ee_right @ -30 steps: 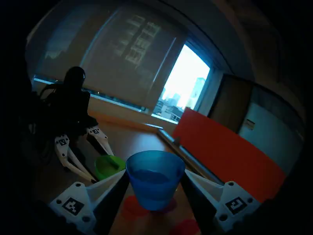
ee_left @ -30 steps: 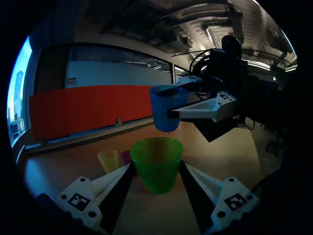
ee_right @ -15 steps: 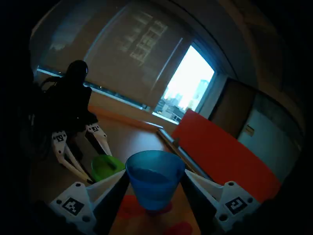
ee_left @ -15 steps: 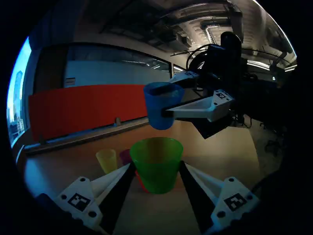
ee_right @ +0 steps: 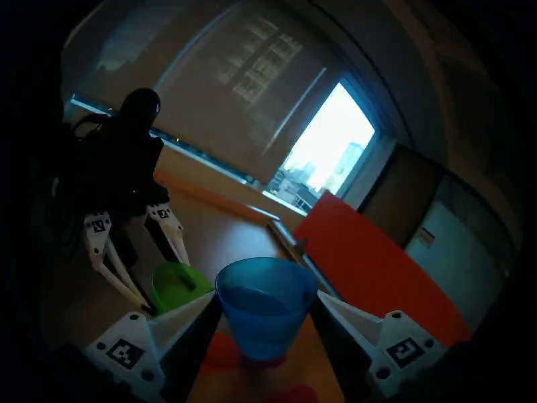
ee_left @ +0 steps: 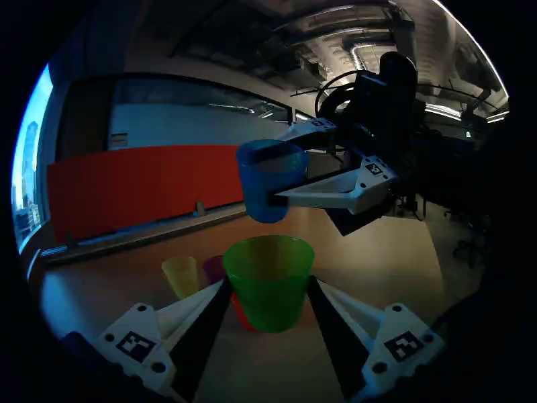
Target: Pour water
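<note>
Two cups line up over a wooden table (ee_left: 382, 245): nearest, the left gripper (ee_left: 267, 283) clamps a green cup (ee_left: 268, 295), upright and apparently empty, while above and just behind it the right gripper (ee_right: 266, 297) squeezes a blue cup (ee_right: 263, 316) with water inside. No stream is visible, so the pour itself seems yet to come. Since a second ago the blue cup has drifted closer over the green rim and begun to lean; a yellow cup (ee_left: 180, 275) and a red wall panel (ee_left: 134, 181) lie beyond.

The round translucent green plastic cup (ee_left: 269, 282) looks smooth and faintly glossy, as does the translucent blue plastic cup (ee_left: 268, 180) above it. The brown wooden counter (ee_left: 389, 250) has a smooth, satin sheen.
</note>
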Demonstrator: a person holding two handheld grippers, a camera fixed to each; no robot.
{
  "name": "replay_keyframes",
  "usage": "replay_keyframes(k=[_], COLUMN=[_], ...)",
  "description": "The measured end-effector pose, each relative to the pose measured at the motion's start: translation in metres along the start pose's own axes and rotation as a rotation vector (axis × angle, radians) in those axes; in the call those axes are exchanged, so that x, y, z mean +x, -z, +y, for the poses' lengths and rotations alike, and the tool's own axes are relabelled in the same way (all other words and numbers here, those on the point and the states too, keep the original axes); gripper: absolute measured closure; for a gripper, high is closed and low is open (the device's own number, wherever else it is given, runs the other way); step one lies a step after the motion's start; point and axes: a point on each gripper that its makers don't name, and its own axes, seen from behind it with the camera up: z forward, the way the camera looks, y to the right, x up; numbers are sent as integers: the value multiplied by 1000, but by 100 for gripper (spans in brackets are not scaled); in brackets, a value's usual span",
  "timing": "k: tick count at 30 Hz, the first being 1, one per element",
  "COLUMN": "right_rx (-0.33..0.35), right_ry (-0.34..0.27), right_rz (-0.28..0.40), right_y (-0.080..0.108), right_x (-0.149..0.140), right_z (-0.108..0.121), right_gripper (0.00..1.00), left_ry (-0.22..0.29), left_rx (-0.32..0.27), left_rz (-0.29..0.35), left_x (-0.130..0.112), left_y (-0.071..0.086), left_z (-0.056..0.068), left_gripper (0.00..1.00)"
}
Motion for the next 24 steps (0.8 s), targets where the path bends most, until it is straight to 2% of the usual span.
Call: replay_keyframes(k=[24], right_rx=[0], right_ry=[149], right_rz=[-6], right_y=[-4], right_x=[7], right_z=[4], right_gripper=[11], left_ry=[-5], left_rx=[-9], left_rz=[5], left_x=[5], left_y=[-2], left_z=[3], left_gripper=[19])
